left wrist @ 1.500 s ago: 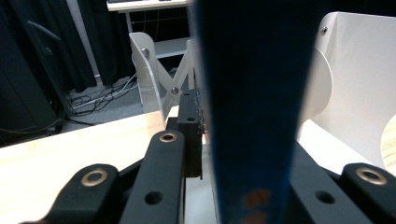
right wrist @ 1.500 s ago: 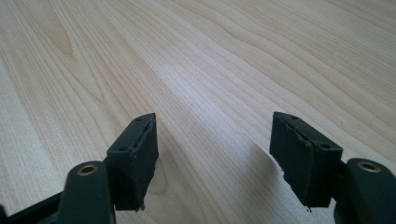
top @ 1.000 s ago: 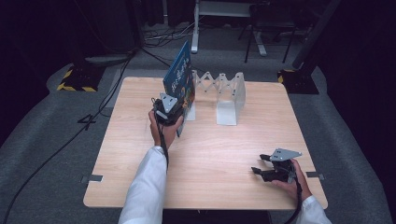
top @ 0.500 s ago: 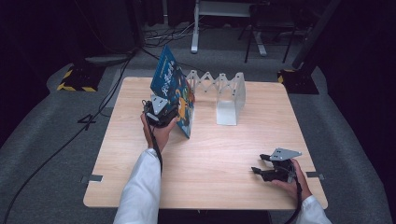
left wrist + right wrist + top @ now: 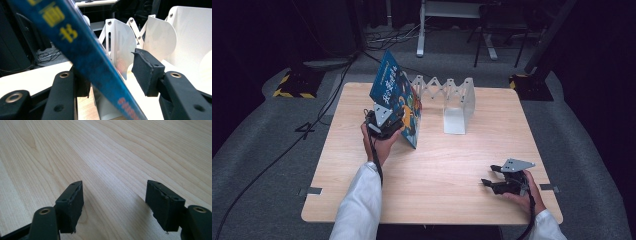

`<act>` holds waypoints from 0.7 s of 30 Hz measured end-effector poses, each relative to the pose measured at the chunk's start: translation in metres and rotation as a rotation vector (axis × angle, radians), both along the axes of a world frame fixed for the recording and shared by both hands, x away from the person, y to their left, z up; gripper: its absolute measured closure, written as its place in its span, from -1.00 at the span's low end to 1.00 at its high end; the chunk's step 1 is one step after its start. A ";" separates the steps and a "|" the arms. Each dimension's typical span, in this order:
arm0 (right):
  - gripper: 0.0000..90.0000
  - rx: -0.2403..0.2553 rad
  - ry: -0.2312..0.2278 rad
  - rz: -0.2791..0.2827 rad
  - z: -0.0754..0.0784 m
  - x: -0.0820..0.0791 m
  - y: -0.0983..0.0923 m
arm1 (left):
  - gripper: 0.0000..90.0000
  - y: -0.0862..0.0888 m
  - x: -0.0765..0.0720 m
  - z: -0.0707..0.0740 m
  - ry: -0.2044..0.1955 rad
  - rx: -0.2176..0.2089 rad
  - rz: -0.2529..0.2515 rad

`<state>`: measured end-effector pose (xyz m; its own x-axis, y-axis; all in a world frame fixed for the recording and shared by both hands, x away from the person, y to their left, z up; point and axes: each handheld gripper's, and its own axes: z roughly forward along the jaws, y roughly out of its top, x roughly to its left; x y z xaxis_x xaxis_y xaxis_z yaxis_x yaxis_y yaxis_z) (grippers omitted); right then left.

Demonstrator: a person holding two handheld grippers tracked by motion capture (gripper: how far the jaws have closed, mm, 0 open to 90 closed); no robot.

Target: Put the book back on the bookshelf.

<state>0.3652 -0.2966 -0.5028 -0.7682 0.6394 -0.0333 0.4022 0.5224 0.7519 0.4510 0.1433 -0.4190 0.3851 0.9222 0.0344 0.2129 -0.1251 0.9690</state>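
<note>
While left gripper [image 5: 110, 82] fingers have just been opening, blue book [image 5: 82, 50] leans between, right gripper [image 5: 115, 205] spread, empty.

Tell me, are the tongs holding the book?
No. The blue book leans between the left tongs, whose jaws have just been opening, one pad clear of it. The right tongs are open over the table.

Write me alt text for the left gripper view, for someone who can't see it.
A blue book with yellow lettering slants between the open left tongs, whose right pad stands clear of it; the jaws have just been opening. Behind stands a white accordion book rack on the pale wooden table.
</note>
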 end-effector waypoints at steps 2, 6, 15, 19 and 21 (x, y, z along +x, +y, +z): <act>-0.31 0.000 0.000 0.000 0.000 0.000 0.000 | 0.11 0.003 -0.002 0.000 0.001 -0.006 -0.003; -0.32 0.010 -0.003 0.005 0.000 0.000 0.000 | 0.10 0.007 -0.004 0.001 0.010 -0.002 -0.014; -0.33 0.010 -0.005 -0.009 0.000 0.000 -0.001 | 0.06 0.013 -0.008 0.004 0.016 0.010 -0.034; -0.35 0.012 -0.002 -0.011 0.001 0.000 -0.001 | 0.05 0.014 -0.010 0.005 0.024 0.015 -0.053; -0.37 0.012 0.003 -0.018 0.001 0.000 -0.002 | 0.04 0.018 -0.011 0.006 0.034 0.020 -0.073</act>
<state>0.3657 -0.2983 -0.5018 -0.7565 0.6535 -0.0230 0.4139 0.5057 0.7570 0.4397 0.1618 -0.4132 0.4529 0.8907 0.0384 0.2353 -0.1610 0.9585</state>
